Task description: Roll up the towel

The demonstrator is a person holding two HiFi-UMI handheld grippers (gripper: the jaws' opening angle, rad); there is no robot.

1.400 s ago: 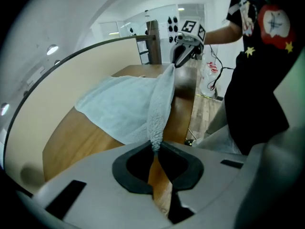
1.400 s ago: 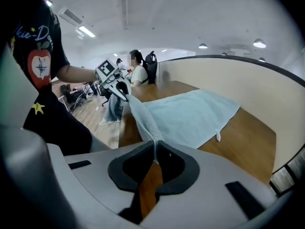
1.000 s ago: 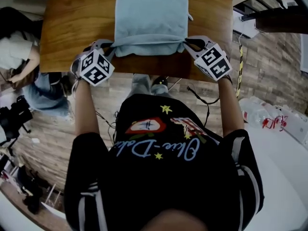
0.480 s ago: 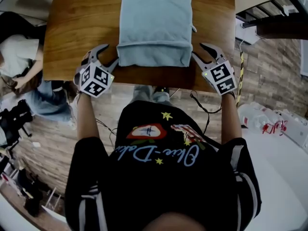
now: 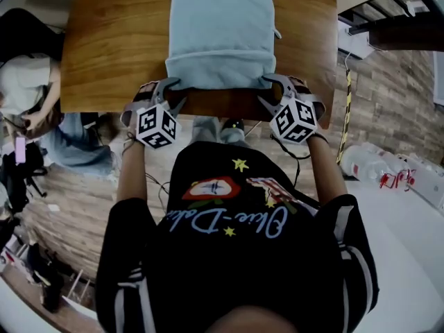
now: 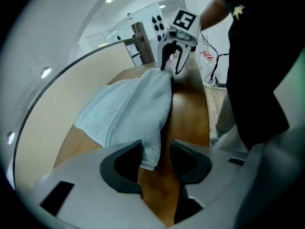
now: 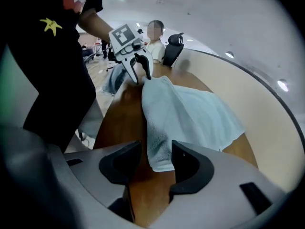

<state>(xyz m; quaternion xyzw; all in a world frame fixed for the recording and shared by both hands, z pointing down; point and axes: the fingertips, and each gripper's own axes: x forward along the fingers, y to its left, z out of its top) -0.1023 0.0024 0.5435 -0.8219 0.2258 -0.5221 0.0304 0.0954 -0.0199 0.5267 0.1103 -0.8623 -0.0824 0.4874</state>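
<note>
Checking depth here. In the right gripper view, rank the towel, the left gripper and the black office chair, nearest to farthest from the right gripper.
1. Towel: corner between the right gripper's jaws, which have just been opening.
2. Left gripper: the towel's other near corner lies between its jaws, which have just been closing.
3. Black office chair: background, past the left gripper.

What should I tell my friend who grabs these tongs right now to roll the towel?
Left tongs: open, just been closing. The near left corner of the towel sits between them, not pinched.
Right tongs: open, just been opening. The near right corner is between them, not pinched.
The towel lies on the wooden table. Its near edge looks turned over once and the rest is flat.
Left to do: pinch both corners and roll away from you to the far end.
</note>
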